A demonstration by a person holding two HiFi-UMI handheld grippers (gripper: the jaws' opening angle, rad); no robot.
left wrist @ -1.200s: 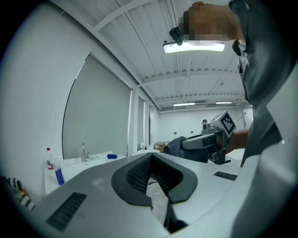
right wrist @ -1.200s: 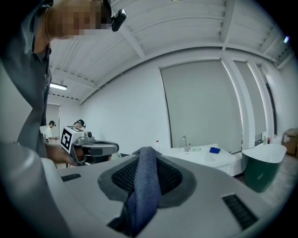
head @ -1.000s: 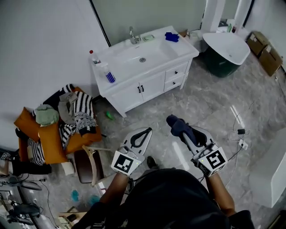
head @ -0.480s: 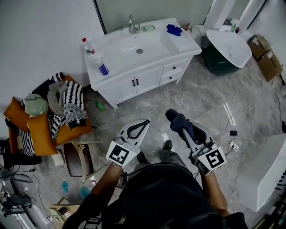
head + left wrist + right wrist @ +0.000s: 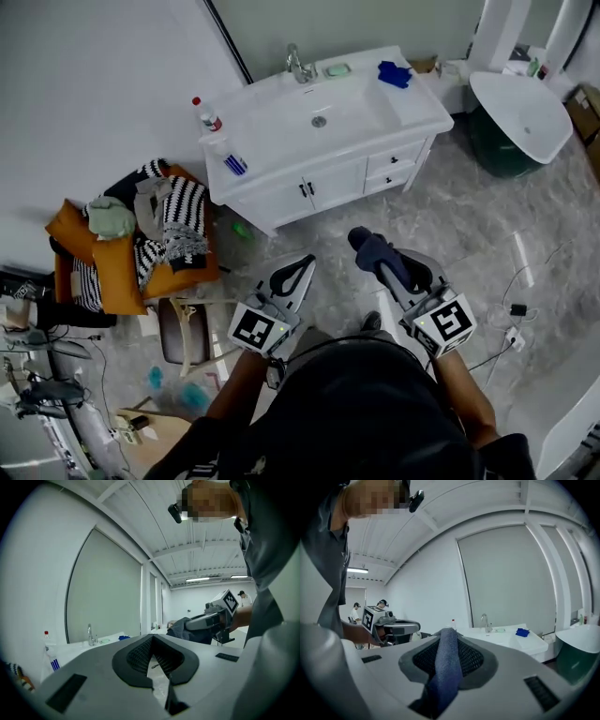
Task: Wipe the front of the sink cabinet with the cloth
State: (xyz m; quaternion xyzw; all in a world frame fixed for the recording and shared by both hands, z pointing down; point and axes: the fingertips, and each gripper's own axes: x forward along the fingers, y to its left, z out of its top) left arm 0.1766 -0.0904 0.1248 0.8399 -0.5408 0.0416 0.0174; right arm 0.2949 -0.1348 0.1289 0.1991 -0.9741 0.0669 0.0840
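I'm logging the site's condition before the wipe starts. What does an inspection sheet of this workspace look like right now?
Surface: sink cabinet front is white, doors shut; neither gripper touches it.
Job's things: dark blue cloth clamped in the right gripper, well short of the cabinet.
Clutter: clothes heaped on a chair; blue rag and red-capped bottle on the countertop; small green item on the floor.
Grippers: left gripper jaws together, empty; right gripper shut on the cloth.
Cables: loose leads on the floor at the right.
Surroundings: grey marble floor; white basin beside the cabinet.
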